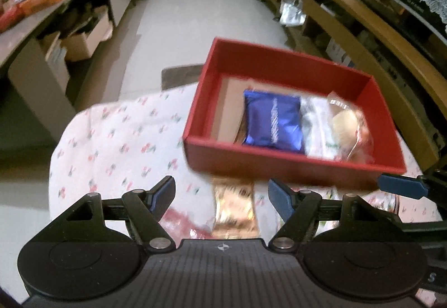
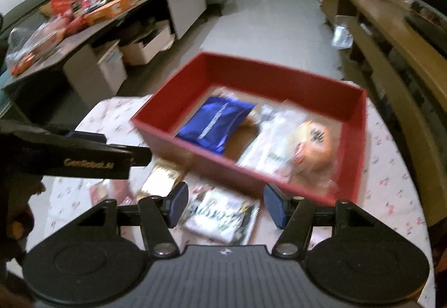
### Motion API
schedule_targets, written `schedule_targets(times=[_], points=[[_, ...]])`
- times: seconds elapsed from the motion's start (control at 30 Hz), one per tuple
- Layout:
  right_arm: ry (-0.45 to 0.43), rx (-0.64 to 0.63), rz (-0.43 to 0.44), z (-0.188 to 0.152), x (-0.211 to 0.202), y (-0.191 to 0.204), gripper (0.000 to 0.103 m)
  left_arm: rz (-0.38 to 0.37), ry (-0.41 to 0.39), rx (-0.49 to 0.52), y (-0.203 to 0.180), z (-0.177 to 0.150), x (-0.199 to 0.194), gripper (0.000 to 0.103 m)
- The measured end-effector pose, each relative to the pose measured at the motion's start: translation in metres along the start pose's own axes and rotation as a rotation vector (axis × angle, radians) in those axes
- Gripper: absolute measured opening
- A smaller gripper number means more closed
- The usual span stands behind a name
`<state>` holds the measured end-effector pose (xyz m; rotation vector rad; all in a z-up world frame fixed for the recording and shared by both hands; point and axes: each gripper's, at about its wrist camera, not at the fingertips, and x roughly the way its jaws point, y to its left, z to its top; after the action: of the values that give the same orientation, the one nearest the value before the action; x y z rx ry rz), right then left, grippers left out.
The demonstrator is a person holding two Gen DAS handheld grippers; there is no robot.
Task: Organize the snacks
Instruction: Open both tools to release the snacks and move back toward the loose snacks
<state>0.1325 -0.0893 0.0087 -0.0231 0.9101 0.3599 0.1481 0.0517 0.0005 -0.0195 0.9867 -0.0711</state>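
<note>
The left hand-held gripper hangs partly open with nothing between its blue pads, above a gold packet that lies on the worktop just in front of the red box; the right hand-held gripper is likewise partly open and empty, poised over a flat white and green packet, and the left one's black arm crosses its view at the left. I judge the sorting about half done: inside the box sit a blue packet, a clear and white wrapper next to it, and a clear bag with a pale round bun or cake toward the right wall, while the left part of the box floor is bare. Left outside, as far as the blur allows, are the gold packet, the white and green packet and a reddish wrapper near the left gripper; each looks within easy reach, so either gripper could take the one under it. The worktop is round-edged and covered by a white cloth with small red and green sprigs, the box resting on its far side. Beyond it lies a pale tiled floor; to the left a long low table is heaped with more packets and orange boxes, with cartons under it, and to the right runs a wooden shelf unit with lace draped at its top corner
</note>
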Motion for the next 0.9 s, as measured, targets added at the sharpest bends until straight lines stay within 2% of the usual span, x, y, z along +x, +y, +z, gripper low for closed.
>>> schedule_targets(times=[0.23,0.37,0.5,0.67,0.9], points=[[0.066,-0.068,0.028,-0.024,0.008,0.024,0.063,0.005,0.076,-0.065,0.016,-0.027,0.005,0.079],[0.076,-0.085,0.041,-0.027,0.009,0.027,0.064,-0.003,0.107,-0.141,0.026,-0.037,0.005,0.079],[0.078,-0.082,0.052,-0.027,0.007,0.024,0.065,0.023,0.110,-0.176,0.035,-0.039,0.005,0.084],[0.084,-0.084,0.057,-0.028,0.006,0.024,0.066,0.009,0.148,-0.225,0.037,-0.042,0.014,0.084],[0.092,-0.074,0.055,-0.032,0.006,0.018,0.066,0.046,0.160,-0.272,0.035,-0.034,0.035,0.085]])
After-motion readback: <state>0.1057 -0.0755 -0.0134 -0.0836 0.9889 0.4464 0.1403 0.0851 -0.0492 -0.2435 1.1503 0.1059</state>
